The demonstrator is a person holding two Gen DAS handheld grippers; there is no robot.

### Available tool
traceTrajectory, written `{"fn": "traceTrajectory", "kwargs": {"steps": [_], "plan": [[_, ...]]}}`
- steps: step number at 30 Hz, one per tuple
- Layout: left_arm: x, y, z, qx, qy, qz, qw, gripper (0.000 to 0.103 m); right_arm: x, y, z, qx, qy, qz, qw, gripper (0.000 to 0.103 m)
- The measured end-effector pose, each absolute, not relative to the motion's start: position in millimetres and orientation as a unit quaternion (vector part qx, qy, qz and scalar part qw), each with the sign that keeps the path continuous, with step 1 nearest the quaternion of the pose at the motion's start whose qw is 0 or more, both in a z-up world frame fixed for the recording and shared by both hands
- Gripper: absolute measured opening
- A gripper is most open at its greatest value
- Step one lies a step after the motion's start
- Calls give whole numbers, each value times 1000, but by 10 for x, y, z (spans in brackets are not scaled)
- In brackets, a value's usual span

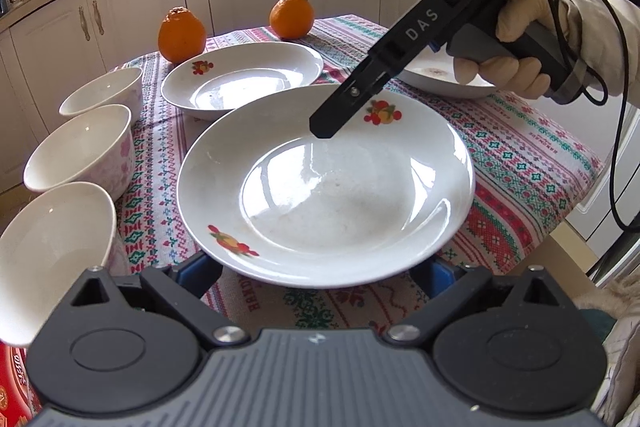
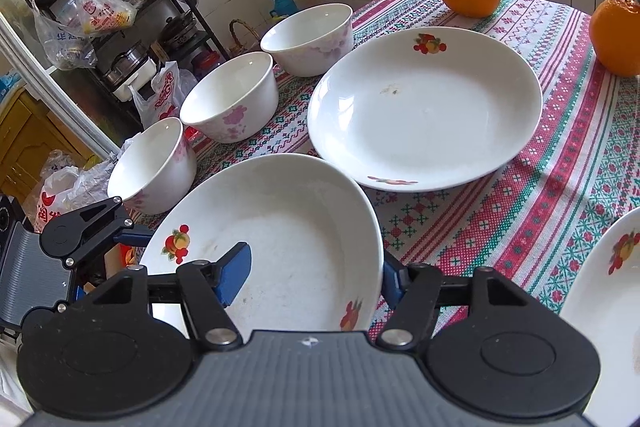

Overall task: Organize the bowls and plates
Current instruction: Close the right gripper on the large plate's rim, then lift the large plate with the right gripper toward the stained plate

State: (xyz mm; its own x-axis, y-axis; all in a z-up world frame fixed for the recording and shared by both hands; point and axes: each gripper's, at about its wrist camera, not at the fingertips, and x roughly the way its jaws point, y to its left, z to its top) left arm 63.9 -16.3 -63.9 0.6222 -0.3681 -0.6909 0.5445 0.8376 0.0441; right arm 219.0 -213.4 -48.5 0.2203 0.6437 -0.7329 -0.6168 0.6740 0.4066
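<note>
Right gripper (image 2: 310, 277) spread astride near plate (image 2: 280, 227) rim, left gripper (image 1: 320, 271) spread wide under it; unclamped, could slip, clip far plate (image 2: 424, 107)

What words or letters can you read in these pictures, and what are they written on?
"DAS": white letters on the black body of the right gripper, seen from the left wrist view.
Woven letters on the tablecloth near its front edge: too distorted to read.
Red print on the plastic bags beside the table: too blurred to read.
Red box at the lower left corner: characters cut off, unreadable.
</note>
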Motion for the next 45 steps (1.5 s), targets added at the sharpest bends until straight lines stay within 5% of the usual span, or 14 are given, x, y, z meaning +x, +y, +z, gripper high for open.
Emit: {"fn": "traceTrajectory", "kwargs": {"steps": [45], "plan": [[1439, -1543, -318, 161, 324, -377, 853, 93, 2214, -3864, -151, 47, 408, 267, 872, 72]]}}
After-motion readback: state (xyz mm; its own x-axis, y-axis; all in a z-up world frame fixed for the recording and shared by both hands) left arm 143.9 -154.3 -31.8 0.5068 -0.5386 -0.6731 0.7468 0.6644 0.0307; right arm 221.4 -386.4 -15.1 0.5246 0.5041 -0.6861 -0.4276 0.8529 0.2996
